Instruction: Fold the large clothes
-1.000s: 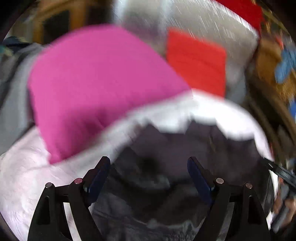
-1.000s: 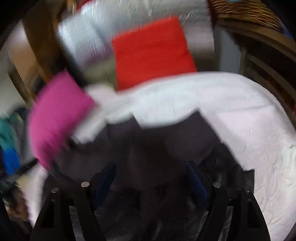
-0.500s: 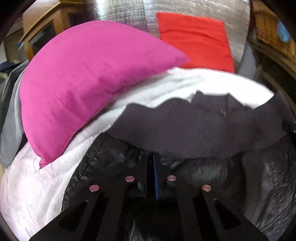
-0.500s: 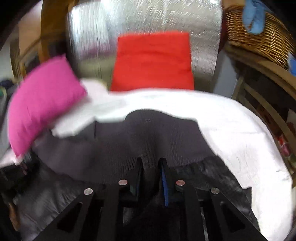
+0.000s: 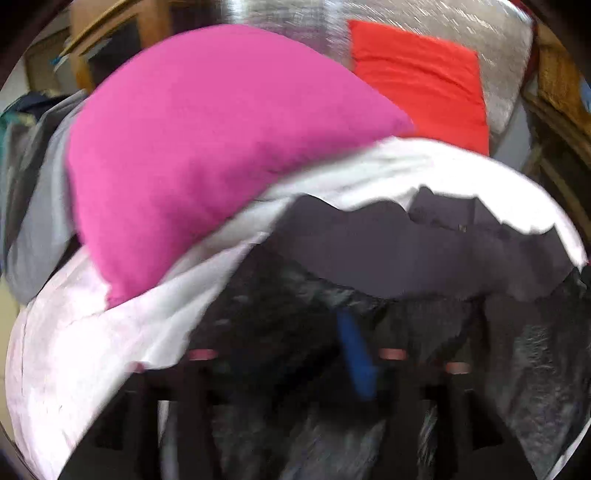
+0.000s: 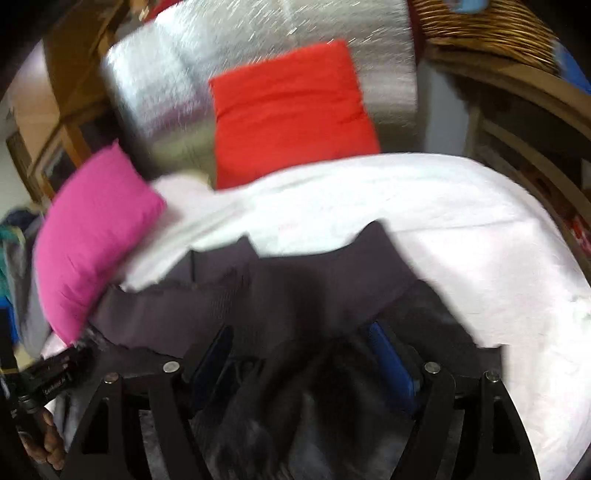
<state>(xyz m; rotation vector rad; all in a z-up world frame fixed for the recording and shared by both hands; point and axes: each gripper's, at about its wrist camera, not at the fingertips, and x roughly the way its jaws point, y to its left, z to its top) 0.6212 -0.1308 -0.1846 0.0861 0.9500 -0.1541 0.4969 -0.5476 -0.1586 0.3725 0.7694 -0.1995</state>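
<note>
Dark jacket [image 6: 295, 295] spread on white bedspread [image 6: 461, 229], ribbed hem band [image 5: 424, 254] running left-right across bed, far side of both grippers. Right gripper [image 6: 299, 354]: fingers spread apart, fabric lying between them, nothing pinched. Left gripper [image 5: 295, 354]: too blurred, can't tell whether parted or closed; one blue pad [image 5: 354, 354] visible over shiny black shell. Both sitting on near edge of jacket, roughly equal reach to hem. Prob next: re-pinch an edge & carry it across the long axis. Pink pillow [image 5: 207, 147] on left, red cushion [image 6: 291, 110] behind. Wicker basket [image 6: 480, 29] upper right w/ sth blue inside.
</note>
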